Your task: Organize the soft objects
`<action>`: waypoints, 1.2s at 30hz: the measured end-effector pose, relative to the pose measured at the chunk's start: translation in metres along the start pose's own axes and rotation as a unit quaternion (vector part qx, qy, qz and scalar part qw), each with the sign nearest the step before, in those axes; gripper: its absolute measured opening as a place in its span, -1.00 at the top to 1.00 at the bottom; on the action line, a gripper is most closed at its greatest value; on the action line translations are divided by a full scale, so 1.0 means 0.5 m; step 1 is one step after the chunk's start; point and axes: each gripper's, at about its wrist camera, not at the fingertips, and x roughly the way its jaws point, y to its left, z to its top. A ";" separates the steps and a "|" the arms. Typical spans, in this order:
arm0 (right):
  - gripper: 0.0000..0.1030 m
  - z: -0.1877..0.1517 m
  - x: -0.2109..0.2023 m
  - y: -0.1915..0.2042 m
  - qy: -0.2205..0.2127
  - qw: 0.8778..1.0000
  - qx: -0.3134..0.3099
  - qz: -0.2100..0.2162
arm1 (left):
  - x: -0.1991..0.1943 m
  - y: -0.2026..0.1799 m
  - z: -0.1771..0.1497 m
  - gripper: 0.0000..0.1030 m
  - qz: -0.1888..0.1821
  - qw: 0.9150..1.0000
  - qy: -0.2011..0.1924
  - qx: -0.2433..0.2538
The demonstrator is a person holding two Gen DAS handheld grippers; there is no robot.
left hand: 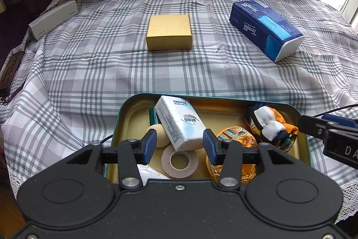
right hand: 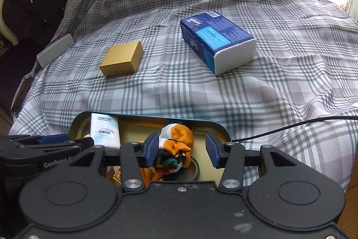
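Note:
A teal tin (left hand: 125, 109) with a gold inside sits at the near edge of the checked cloth. In it lie a small white tissue pack (left hand: 179, 120), a beige ball (left hand: 160, 134), a tape roll (left hand: 179, 160), an embroidered pouch (left hand: 237, 136) and a knotted orange, white and navy scarf (left hand: 268, 122). My left gripper (left hand: 180, 145) hovers over the tin, open, its pads on either side of the tissue pack's near end without squeezing it. My right gripper (right hand: 182, 148) is open above the scarf (right hand: 176, 138), which lies by the left pad, with a gap to the right pad.
On the cloth beyond the tin lie a gold box (left hand: 169, 32), a large blue Tempo tissue pack (left hand: 266, 26) and, at the far left edge, a white phone box (left hand: 53, 18). A black cable (right hand: 290, 127) runs off to the right. A dark tufted chair (right hand: 33, 3) stands at the left.

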 end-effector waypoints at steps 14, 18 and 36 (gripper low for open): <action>0.08 -0.019 0.012 -0.007 0.019 1.000 0.011 -0.011 | 0.001 0.002 -0.009 0.09 0.008 1.000 0.004 -0.005; 0.07 -0.019 0.015 -0.005 0.021 1.000 0.012 -0.011 | 0.004 0.004 -0.012 0.10 0.007 1.000 0.008 -0.007; 0.06 -0.016 0.026 0.001 0.031 0.999 0.006 -0.012 | 0.008 0.016 -0.013 0.09 0.006 1.000 0.010 -0.023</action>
